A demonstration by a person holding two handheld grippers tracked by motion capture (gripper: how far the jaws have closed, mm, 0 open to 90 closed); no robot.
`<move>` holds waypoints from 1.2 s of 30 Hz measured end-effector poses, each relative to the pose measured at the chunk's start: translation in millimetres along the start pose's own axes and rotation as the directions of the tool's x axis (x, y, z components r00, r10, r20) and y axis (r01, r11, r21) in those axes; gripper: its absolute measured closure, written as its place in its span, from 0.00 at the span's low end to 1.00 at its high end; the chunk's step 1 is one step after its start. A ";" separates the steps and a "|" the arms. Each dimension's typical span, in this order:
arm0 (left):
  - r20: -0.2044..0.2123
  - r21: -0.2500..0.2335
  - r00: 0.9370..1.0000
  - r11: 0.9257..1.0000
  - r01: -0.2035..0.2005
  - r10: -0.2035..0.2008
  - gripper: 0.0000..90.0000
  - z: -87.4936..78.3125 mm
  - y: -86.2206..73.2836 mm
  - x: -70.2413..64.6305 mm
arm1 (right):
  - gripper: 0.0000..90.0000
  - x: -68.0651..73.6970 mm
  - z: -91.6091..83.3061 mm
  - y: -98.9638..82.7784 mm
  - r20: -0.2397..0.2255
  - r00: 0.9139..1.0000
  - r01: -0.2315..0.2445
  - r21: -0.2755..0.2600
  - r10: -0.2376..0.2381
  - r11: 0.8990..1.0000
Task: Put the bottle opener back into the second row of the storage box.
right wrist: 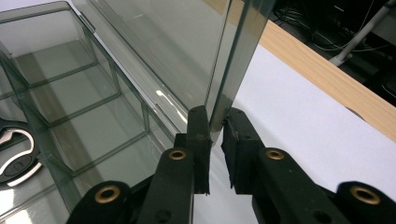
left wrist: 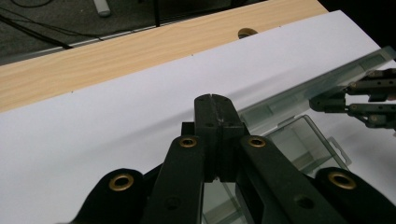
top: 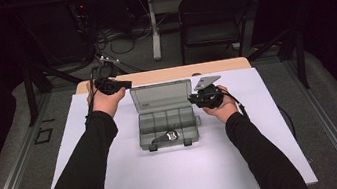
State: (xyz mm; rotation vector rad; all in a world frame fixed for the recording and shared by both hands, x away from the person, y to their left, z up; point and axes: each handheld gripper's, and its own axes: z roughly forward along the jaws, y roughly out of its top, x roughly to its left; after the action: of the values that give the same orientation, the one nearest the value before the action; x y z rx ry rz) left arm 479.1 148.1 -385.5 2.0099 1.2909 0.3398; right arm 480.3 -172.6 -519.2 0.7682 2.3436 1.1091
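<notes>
At the near edge of the box, in its front compartment, I see a flat tool with black and bright metal parts; its exact kind I cannot make out, and the right gripper view cuts it off at the frame's left edge. The box is smoky, see-through plastic, rectangular, split by thin walls into compartments, and those I can see besides the tool's own look bare. It sits mid-table on a smooth white sheet. Its lid stands raised at the back. My right gripper has its black jaws pinched on the lid's side edge, the thin clear pane caught between the pads. My left gripper is up off the sheet to the left of the box, its jaws pressed flat together with nothing in them. Beyond the sheet runs a strip of pale wood-grain tabletop. Farther back, a dark folding chair and tangled cables fade into shadow.
</notes>
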 end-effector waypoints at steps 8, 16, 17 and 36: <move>0.006 0.012 1.000 1.000 0.015 -0.016 1.00 18.7 4.1 -2.5 | 0.90 0.3 0.0 -0.2 0.001 1.000 -0.003 -0.001 0.003 1.000; 0.026 0.017 1.000 1.000 0.008 -0.008 1.00 29.8 3.6 -9.6 | 0.90 -0.1 0.0 -0.6 -0.001 1.000 -0.007 -0.002 0.007 1.000; 0.030 0.023 1.000 1.000 0.005 -0.006 1.00 30.1 3.5 -10.3 | 0.90 -0.2 0.1 -0.7 -0.002 1.000 -0.009 -0.003 0.009 1.000; 0.033 0.037 0.999 0.999 -0.015 0.014 1.00 28.3 1.8 -13.0 | 0.87 -2.6 -7.1 2.8 -0.020 0.998 -0.061 -0.001 0.061 0.998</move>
State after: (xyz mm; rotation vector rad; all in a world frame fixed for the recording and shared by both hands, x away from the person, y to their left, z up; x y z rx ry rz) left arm 490.2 124.4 -402.4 2.0480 1.2718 0.2903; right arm 478.9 -176.8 -512.4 0.8369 2.3501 1.1492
